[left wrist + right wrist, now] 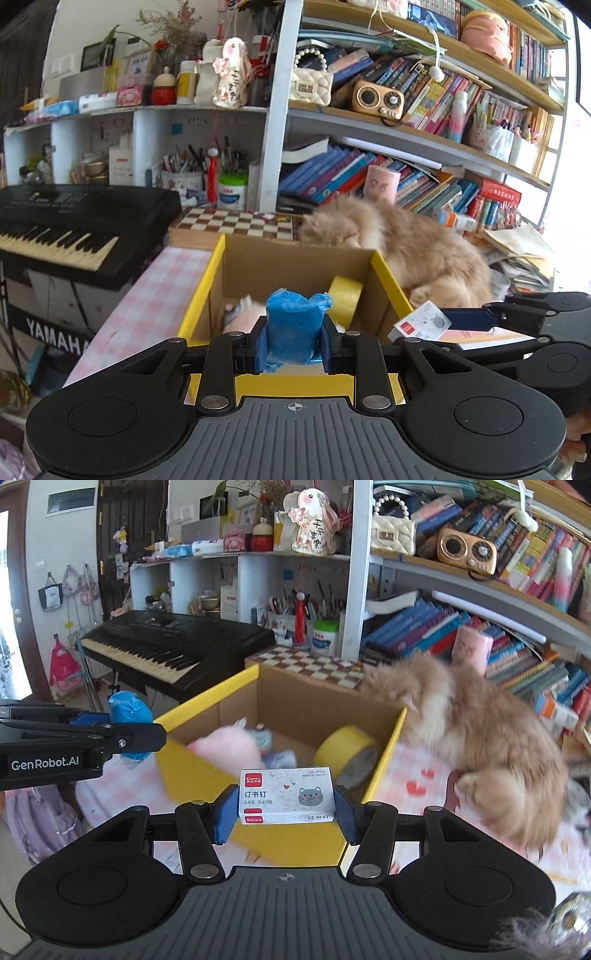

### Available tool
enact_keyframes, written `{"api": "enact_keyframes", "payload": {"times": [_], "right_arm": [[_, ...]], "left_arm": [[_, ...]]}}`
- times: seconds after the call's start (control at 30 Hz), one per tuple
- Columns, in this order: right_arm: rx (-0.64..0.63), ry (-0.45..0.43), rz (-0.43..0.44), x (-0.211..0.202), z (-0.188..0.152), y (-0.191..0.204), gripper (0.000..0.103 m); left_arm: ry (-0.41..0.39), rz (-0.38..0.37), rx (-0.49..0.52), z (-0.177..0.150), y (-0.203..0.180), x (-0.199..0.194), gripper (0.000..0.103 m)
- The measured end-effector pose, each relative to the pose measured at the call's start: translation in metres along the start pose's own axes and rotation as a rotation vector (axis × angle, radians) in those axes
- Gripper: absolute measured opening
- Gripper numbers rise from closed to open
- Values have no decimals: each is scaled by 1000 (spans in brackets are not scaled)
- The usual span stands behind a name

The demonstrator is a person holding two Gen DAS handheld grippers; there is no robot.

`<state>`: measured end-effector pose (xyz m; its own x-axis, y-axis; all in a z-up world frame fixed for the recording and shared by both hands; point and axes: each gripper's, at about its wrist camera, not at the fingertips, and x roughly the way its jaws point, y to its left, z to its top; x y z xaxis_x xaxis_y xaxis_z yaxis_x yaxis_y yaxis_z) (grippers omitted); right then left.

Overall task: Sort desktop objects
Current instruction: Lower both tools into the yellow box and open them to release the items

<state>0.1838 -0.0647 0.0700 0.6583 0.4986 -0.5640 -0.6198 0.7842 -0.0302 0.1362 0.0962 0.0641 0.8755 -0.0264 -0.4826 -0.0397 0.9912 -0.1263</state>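
Left wrist view: the left gripper (293, 341) pinches a blue plastic-wrapped roll (294, 325) between its blue pads, held upright above the near rim of the cardboard box (295, 262) with yellow edges. The roll hides much of the box floor; only a pale pink soft thing (243, 319) and part of a yellow tape roll (345, 297) show behind it. The right gripper (436, 325) enters from the right edge, cut off by the frame, carrying a small white box of staples (421, 325) just beside the cardboard box's right wall. A fluffy ginger cat (417, 251) lies against the far right corner, head at the rim. Left of the desk stands a black keyboard (74, 229) marked "YAMAHA".

Right wrist view: the right gripper (286, 805) clamps the staple box (287, 795) by its ends, over the near wall of the cardboard box (325, 709). Its label reads "Comix", "24/6 640", with a cartoon cat face. Inside lie the pink soft toy (225, 747), blurred and possibly a plush animal, and the tape roll (349, 753) leaning on the right wall. The cat (480, 738) is motion-blurred. The left gripper (131, 734), printed "GenRobot.AI", reaches in from the left with the blue roll (129, 709).
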Motion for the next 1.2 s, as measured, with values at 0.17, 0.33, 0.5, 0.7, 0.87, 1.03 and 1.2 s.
{"api": "enact_keyframes", "payload": {"times": [0.17, 0.33, 0.5, 0.7, 0.87, 1.03, 1.2], "right_arm": [[-38, -2, 9, 27, 14, -18, 51], [-67, 27, 23, 53, 16, -32, 51], [-109, 85, 47, 80, 16, -40, 51], [-167, 142, 91, 105, 16, -43, 51], [-198, 170, 131, 118, 20, -42, 51], [-161, 231, 207, 129, 27, -47, 51], [-168, 249, 234, 131, 28, -45, 52]], "left_arm": [[34, 4, 13, 12, -9, 35, 26], [90, 11, 22, 13, -15, 63, 26], [142, 26, 44, 12, -18, 87, 26], [203, 36, 70, 13, -16, 112, 26], [234, 34, 96, 13, -19, 127, 26], [252, 27, 91, 15, -18, 136, 27], [267, 19, 77, 16, -16, 142, 28]]}}
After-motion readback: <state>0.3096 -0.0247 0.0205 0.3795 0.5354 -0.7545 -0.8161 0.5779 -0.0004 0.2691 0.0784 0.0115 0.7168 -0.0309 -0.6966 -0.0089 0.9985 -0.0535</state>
